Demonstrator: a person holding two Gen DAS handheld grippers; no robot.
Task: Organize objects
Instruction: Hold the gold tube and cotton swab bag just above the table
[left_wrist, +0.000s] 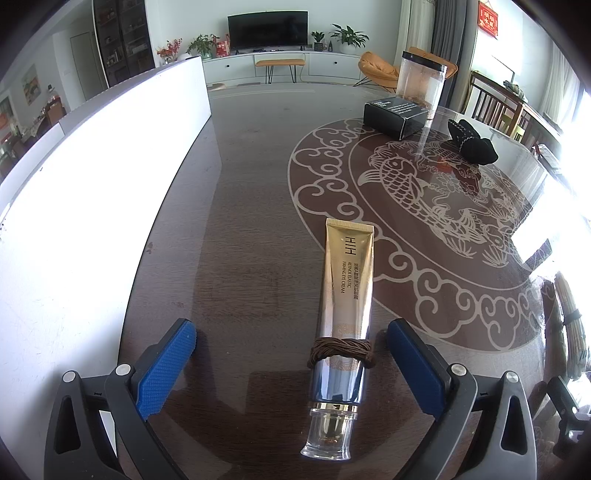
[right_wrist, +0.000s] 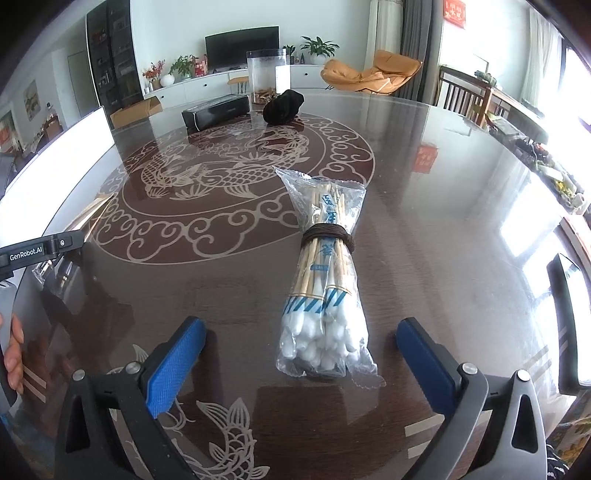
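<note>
Both your right gripper (right_wrist: 301, 356) and left gripper (left_wrist: 291, 356) gape wide, holding nothing; the soft, crinkly swab bag (right_wrist: 325, 280) lies between the right jaws on the table (right_wrist: 443, 206) — grip its cord-bound waist, gently

Each hand-held gripper, left (left_wrist: 291, 363) and right (right_wrist: 301, 363), has black angular plastic arms with triangular cutouts, silver round screws, and textured blue rubber pads (right_wrist: 173, 363); white "GenRobot.AI" lettering marks the left one's body.
</note>
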